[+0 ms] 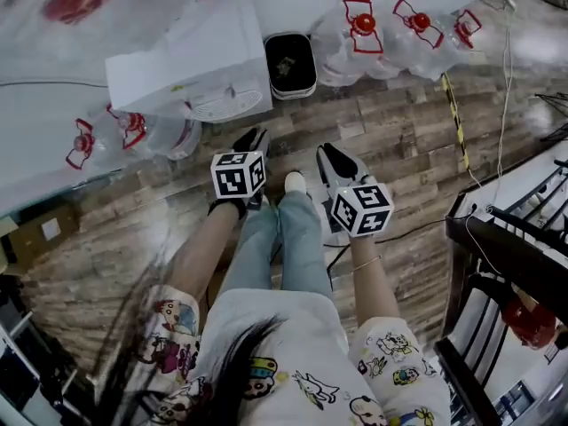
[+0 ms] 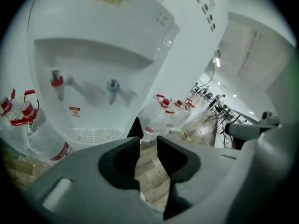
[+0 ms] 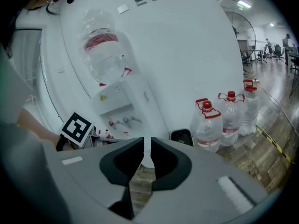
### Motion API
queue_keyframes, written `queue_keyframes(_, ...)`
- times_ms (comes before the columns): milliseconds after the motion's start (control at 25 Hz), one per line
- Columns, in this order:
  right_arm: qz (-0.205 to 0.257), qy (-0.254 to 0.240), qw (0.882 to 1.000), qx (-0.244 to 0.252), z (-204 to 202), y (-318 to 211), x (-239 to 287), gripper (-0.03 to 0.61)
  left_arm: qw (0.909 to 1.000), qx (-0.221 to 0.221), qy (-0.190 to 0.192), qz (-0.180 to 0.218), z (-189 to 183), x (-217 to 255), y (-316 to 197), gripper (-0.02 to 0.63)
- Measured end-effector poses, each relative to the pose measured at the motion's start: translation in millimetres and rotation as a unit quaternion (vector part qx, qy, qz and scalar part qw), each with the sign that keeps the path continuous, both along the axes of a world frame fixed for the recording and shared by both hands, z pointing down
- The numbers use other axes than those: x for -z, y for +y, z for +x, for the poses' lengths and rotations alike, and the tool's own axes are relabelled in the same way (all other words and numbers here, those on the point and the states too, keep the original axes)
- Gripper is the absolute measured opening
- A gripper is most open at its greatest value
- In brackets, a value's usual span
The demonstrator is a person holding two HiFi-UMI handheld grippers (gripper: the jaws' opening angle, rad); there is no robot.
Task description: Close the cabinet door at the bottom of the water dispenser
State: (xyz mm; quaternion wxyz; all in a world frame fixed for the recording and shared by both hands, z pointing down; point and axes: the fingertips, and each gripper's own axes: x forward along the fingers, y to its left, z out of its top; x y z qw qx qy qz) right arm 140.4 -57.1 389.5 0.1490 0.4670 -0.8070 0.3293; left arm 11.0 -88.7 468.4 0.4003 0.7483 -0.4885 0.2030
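head view: the left tool [image 1: 251,142] and right tool [image 1: 333,160] are hovering above the wooden floor [image 1: 399,149], in front of the white water dispenser [image 1: 191,65] by the wall. its bottom cabinet door is not showing.

left gripper view: the jaws are standing narrowly apart, holding nothing, facing the dispenser's taps [image 2: 84,85].

right gripper view: the jaws are leaving a thin, empty gap. water bottles [image 3: 219,122] are standing right of the dispenser.
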Motion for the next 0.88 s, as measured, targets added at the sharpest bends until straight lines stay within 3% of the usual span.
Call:
queue_keyframes(360, 0.101, -0.009, 0.994, 0.032, -47.4, 32.8, 130.3, 0.06, 0.9911, 0.003, 0.072, 0.112, -26.9, 153.8, 36.1, 0.114)
queue_keyframes(640, 0.16, -0.026, 0.985, 0.053, -79.3, 52.1, 203.8, 0.06, 0.9732, 0.016, 0.09, 0.211, -67.8, 257.4, 69.3, 0.114)
queue_keyframes(880, 0.204, -0.031, 0.973, 0.106, -119.3, 74.8, 252.0, 0.057, 0.9543, 0.032, 0.087, 0.284, -104.1, 323.9, 108.6, 0.114)
